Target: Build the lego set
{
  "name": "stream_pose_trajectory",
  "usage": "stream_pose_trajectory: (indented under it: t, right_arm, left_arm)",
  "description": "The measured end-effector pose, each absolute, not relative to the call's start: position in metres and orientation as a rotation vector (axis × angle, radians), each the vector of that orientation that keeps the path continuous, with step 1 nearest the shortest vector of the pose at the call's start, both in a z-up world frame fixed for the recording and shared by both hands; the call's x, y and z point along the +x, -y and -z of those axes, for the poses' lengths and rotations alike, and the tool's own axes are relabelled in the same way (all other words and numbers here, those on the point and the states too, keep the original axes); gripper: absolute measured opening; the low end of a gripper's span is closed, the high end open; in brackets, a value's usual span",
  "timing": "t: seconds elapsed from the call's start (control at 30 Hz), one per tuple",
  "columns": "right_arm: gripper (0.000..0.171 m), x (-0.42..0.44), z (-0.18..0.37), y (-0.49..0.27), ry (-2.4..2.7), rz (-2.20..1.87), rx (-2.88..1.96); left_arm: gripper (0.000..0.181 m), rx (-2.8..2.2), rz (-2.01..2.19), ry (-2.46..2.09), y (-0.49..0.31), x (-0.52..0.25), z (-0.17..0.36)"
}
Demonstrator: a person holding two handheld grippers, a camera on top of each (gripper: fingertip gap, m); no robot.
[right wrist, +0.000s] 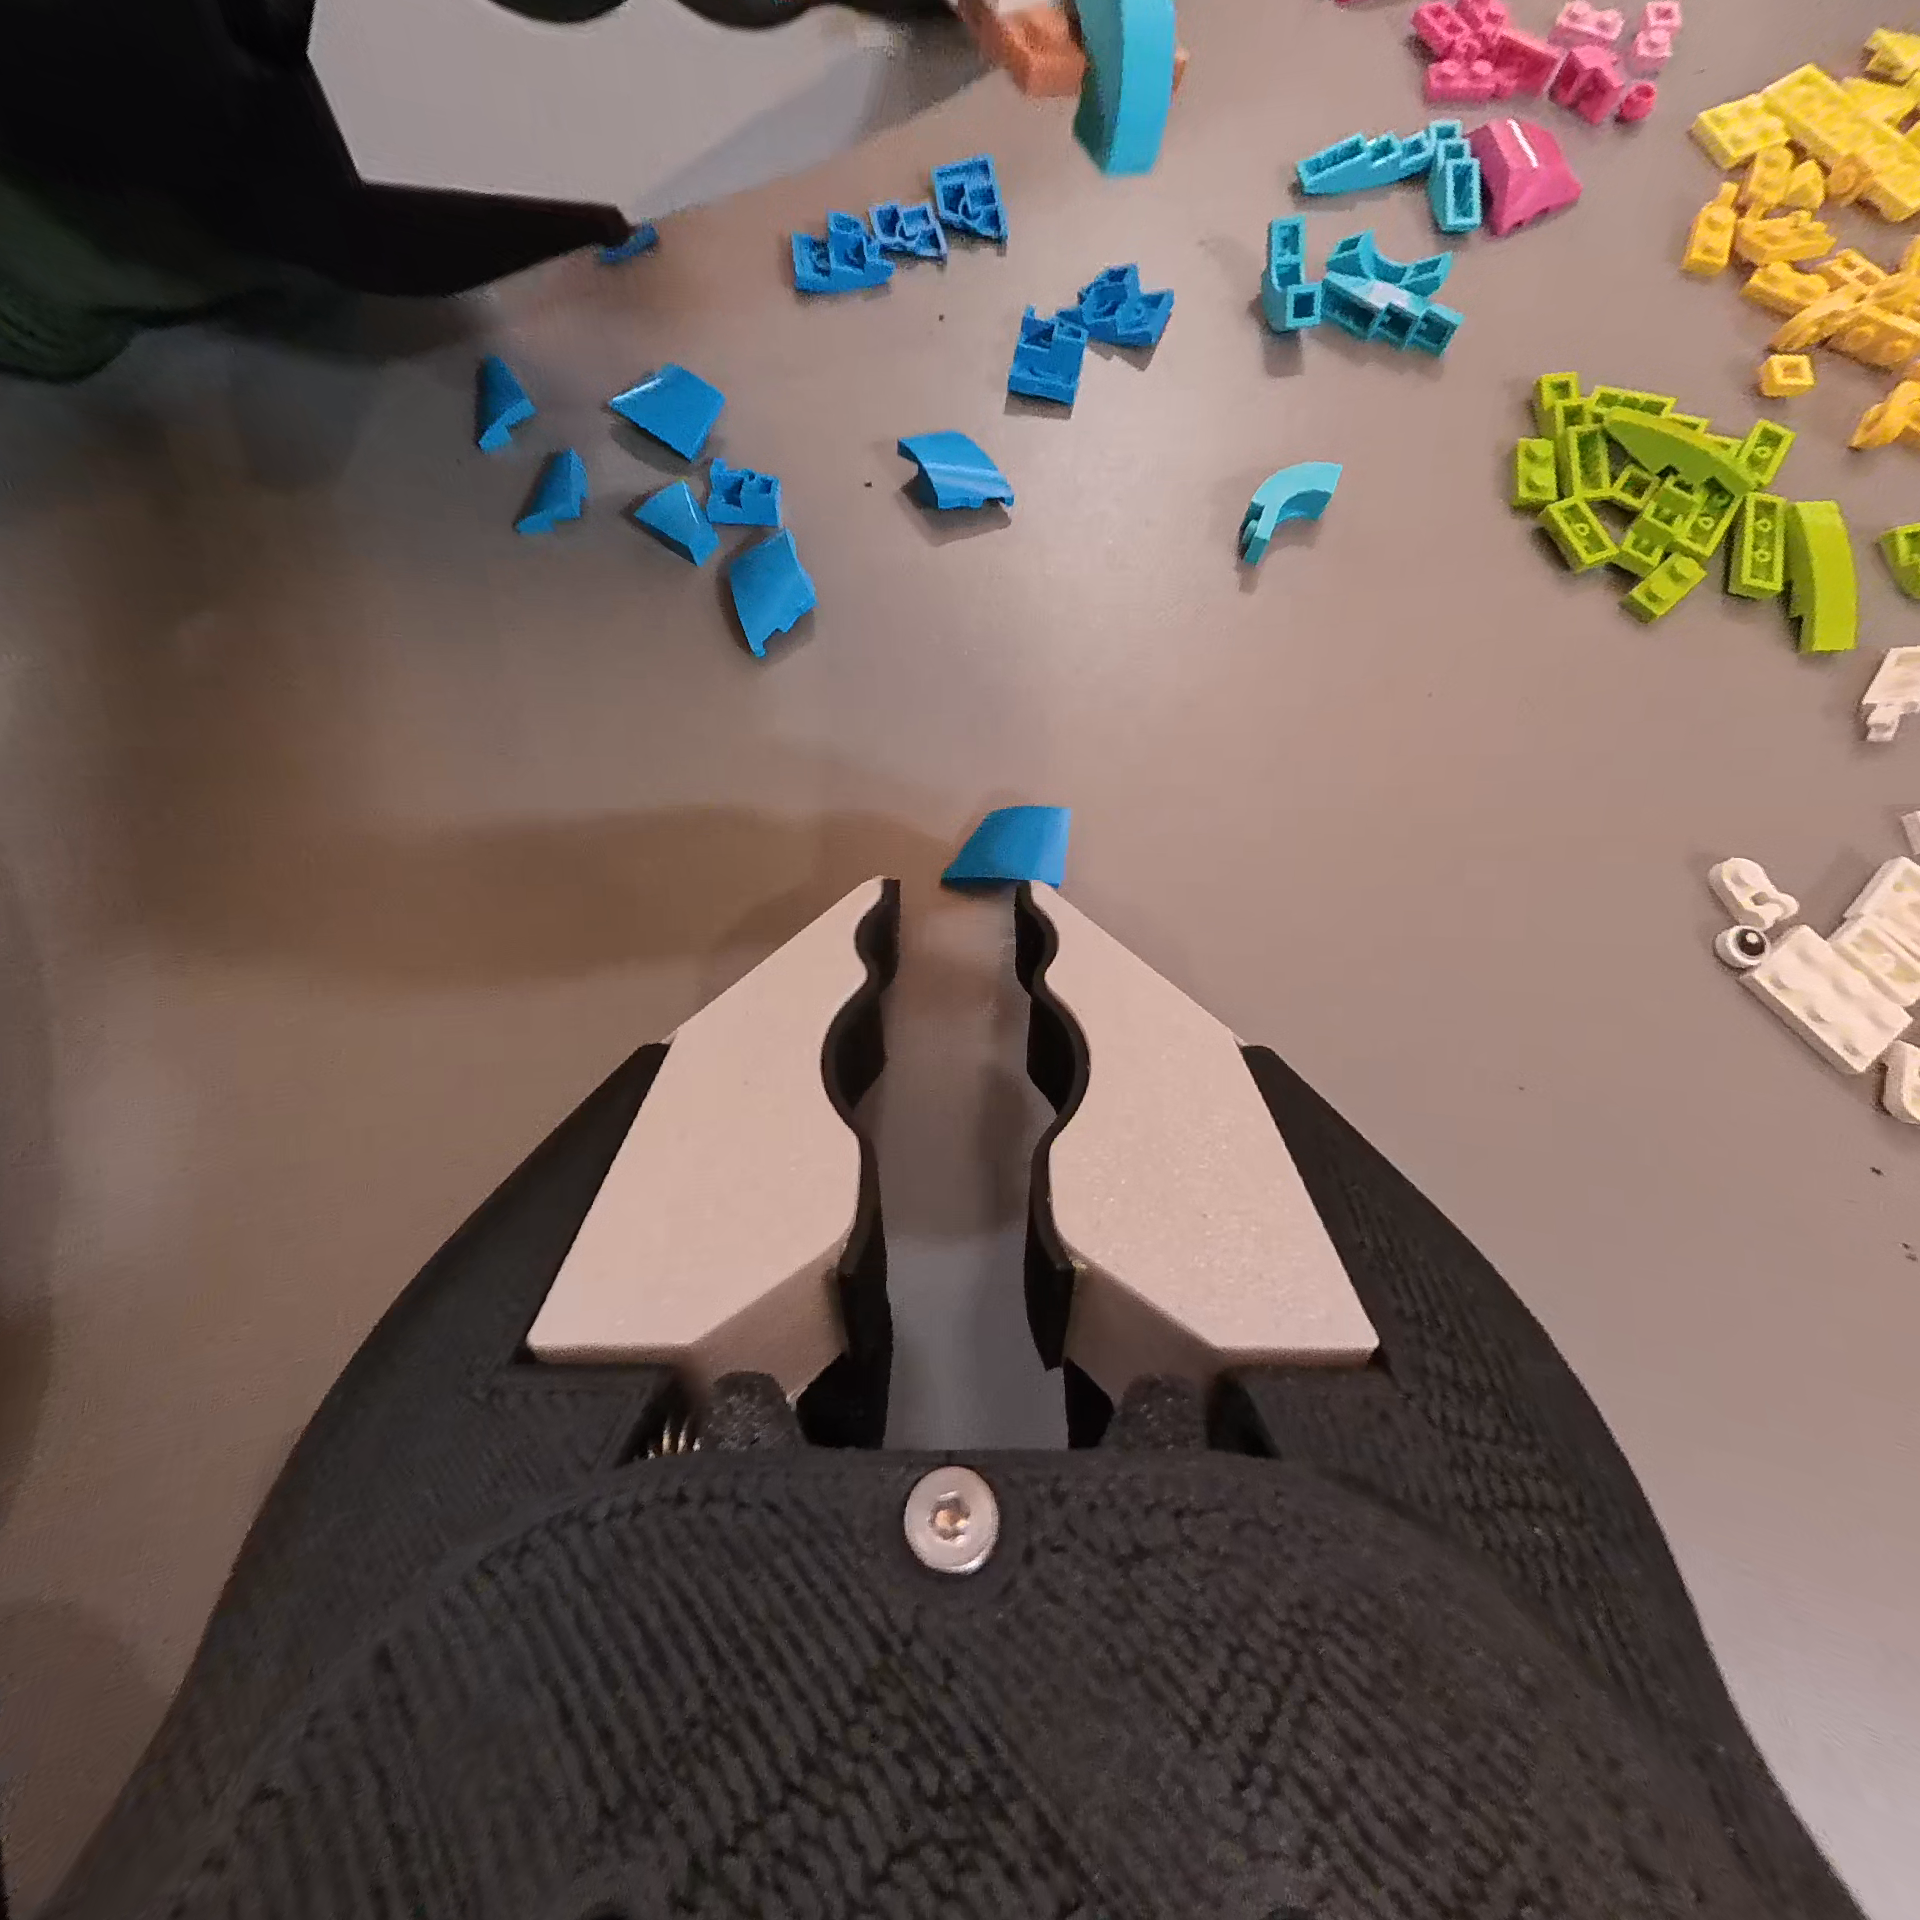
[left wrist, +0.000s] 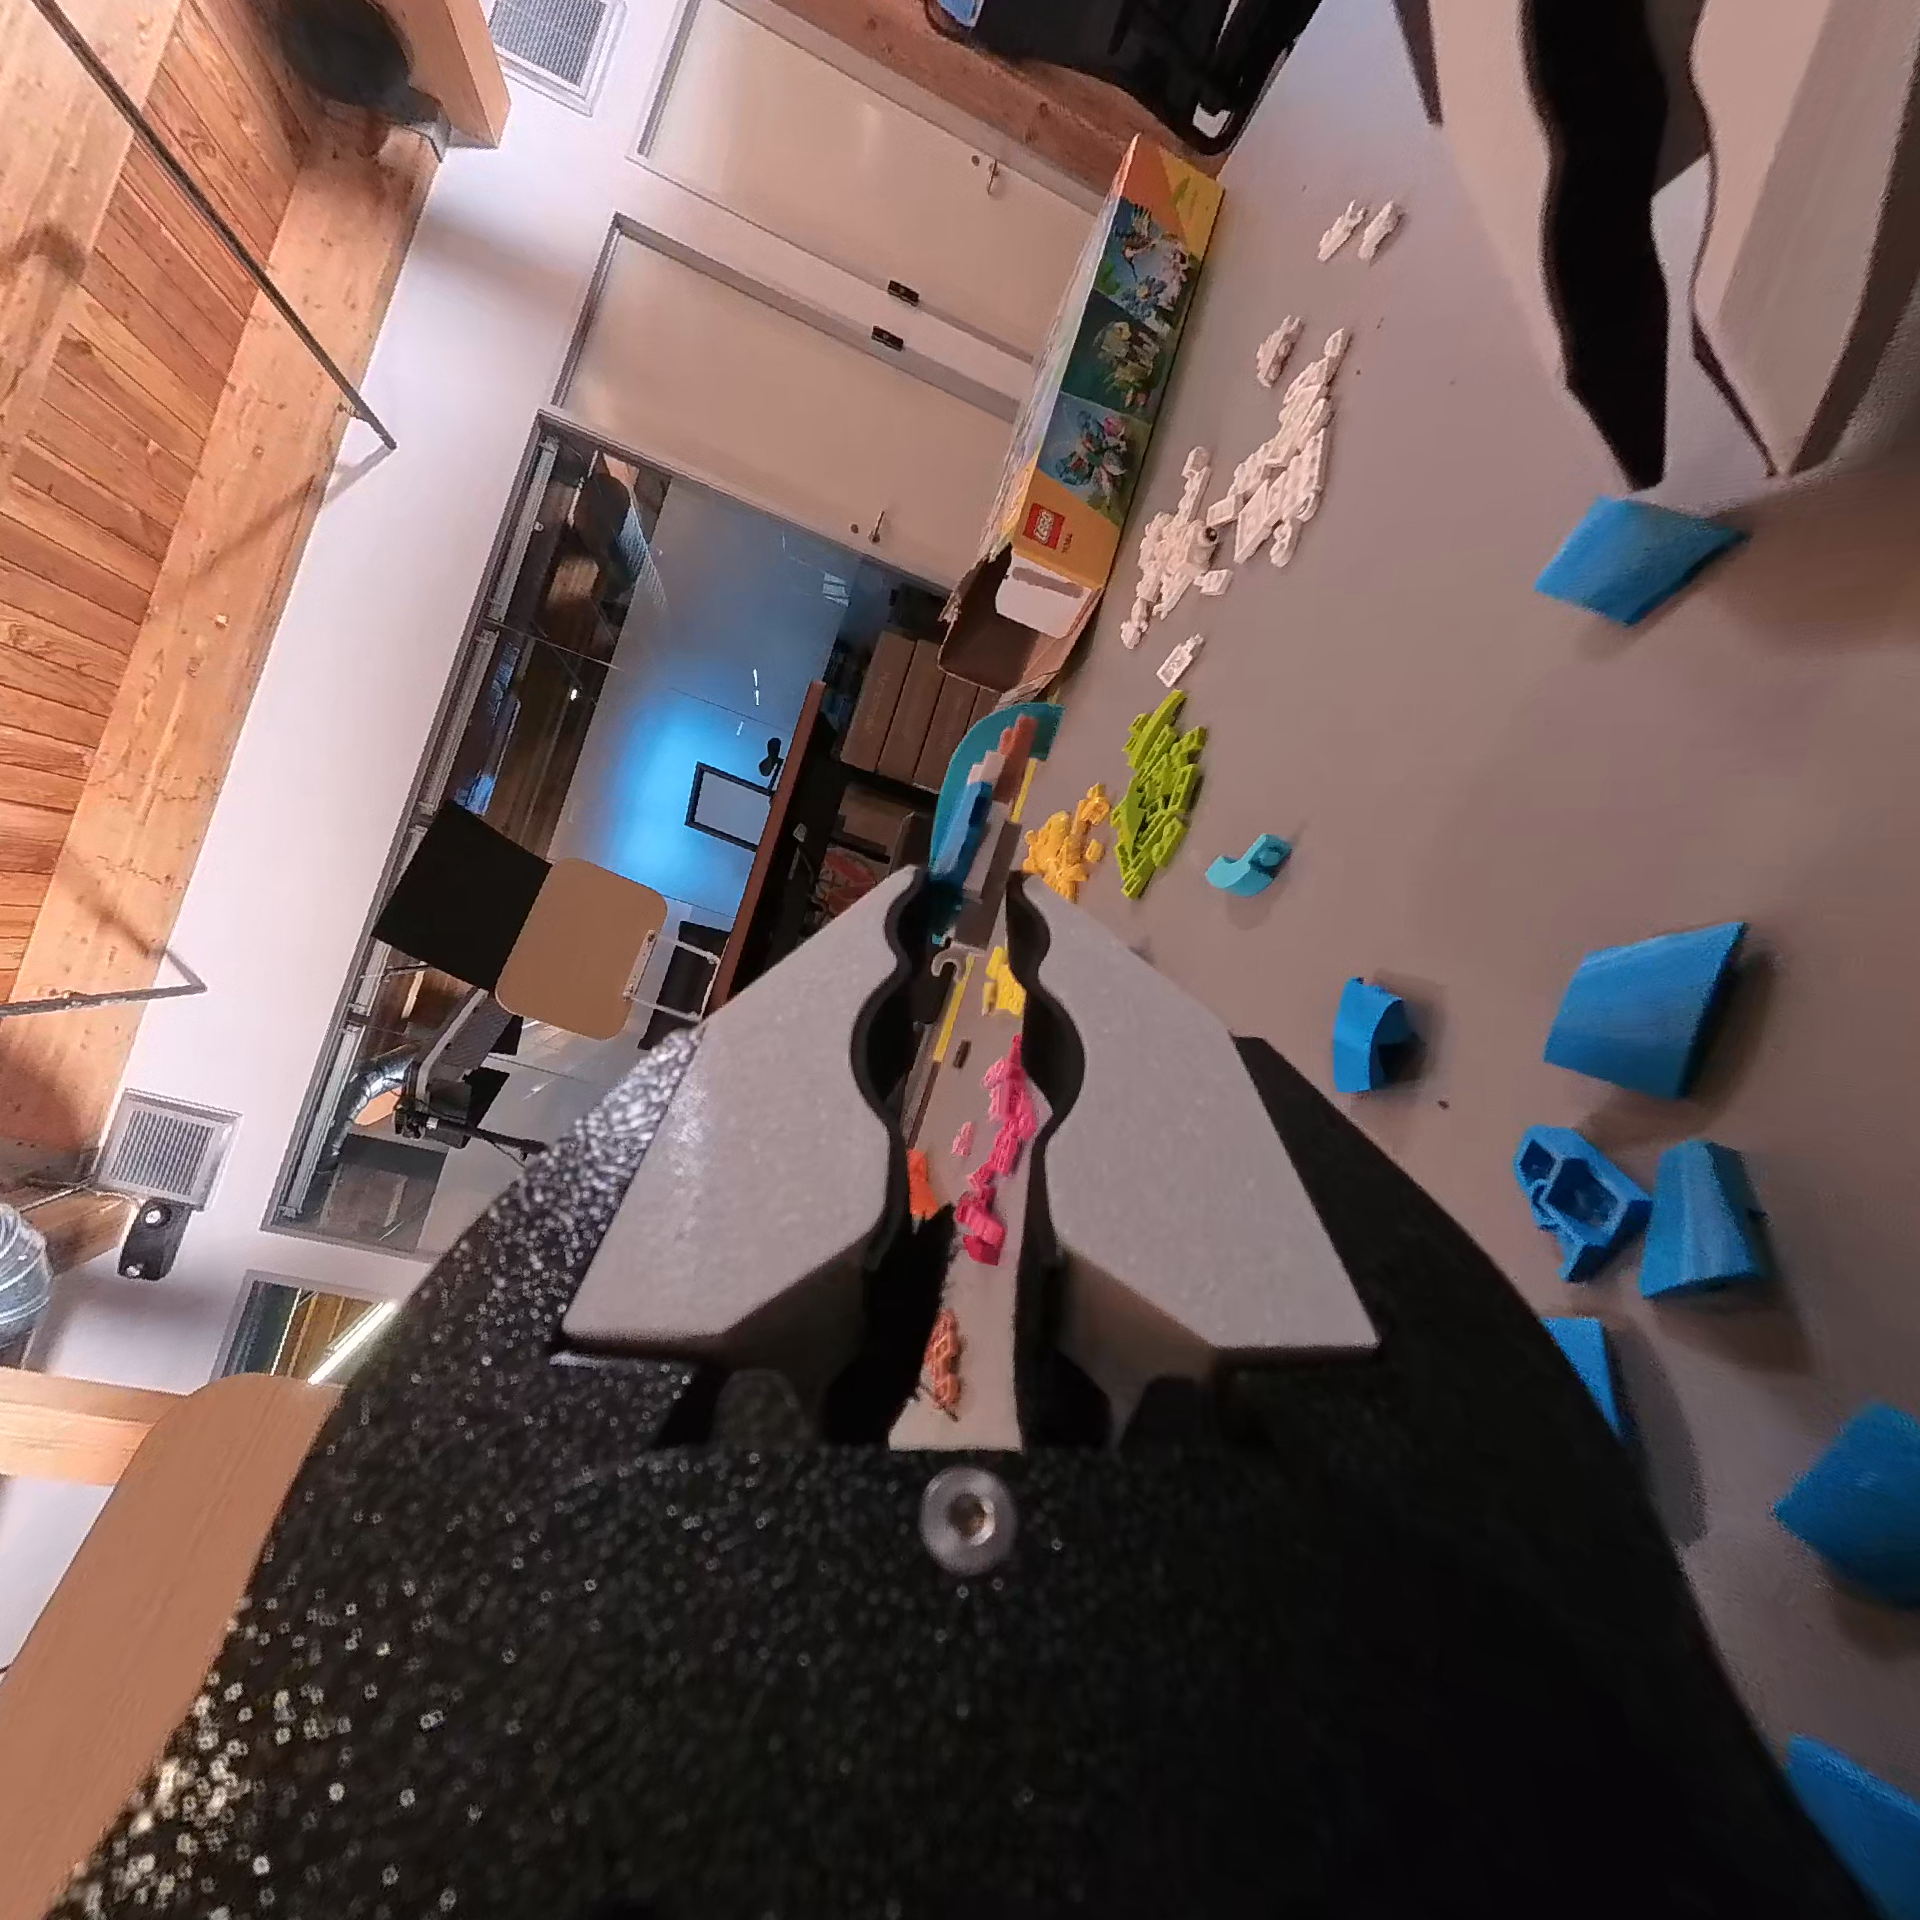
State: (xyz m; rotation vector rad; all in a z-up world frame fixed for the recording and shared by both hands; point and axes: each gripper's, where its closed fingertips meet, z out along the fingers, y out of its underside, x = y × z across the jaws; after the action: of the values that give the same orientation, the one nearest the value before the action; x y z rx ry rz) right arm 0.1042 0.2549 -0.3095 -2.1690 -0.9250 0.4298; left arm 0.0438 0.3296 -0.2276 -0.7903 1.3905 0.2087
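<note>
Lego build sits clamped in our left tongs, held up off the grey table with the camera rolled sideways. We see a teal arch, blue and white layers and a brown bit on top, with a grey plate pinched between the tips. In the right wrist view the same build hangs at the top edge, well beyond the blue scatter.

Right tongs are parted by a narrow gap, nothing between the tips. Blue curved slope lies on the table just past them, touching or nearly touching the right-hand tip and offset to that side of the gap centre. Long axis runs roughly crosswise to our fingers, curved face up.

Our read: that slope is the next piece, and the right tongs are far nearer to it than the left. The relation that matters is the sideways offset: the piece is not centred in the gap, so a straight push forward would likely shove it with the right-hand tip instead of straddling it. We would shift slightly toward that side first, then close across the short dimension.

Relative to the slope: other blue pieces lie farther out and left, green pile far right, white pieces right and level.
</note>
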Motion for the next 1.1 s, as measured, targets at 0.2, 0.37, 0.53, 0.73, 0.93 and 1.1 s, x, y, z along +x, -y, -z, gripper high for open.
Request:
stream_pose_trajectory:
  t: [0.2, 0.37, 0.53, 0.73, 0.93, 1.1]
  right_arm:
    - [0.024, 0.103, 0.315, -0.256, 0.935, -0.428, -2.169]
    - [0.038, 0.096, 0.311, -0.262, 0.961, -0.390, -2.065]
    - [0.034, 0.099, 0.312, -0.263, 0.938, -0.381, -2.090]
    - [0.030, 0.095, 0.313, -0.266, 0.845, -0.443, -2.121]
    - [0.027, 0.086, 0.315, -0.265, 0.910, -0.398, -2.104]
    - [0.023, 0.093, 0.315, -0.267, 0.886, -0.390, -2.112]
  left_arm:
    - [0.011, -0.875, -0.226, -1.297, -0.347, 0.029, 0.216]
    - [0.011, -0.879, -0.217, -1.296, -0.347, 0.029, 0.216]
    - [0.011, -0.858, -0.221, -1.324, -0.344, 0.033, 0.219]
    - [0.011, -0.857, -0.213, -1.333, -0.343, 0.035, 0.220]
    - [0.012, -0.845, -0.218, -1.360, -0.340, 0.040, 0.226]
    - [0.012, -0.838, -0.219, -1.358, -0.339, 0.040, 0.224]
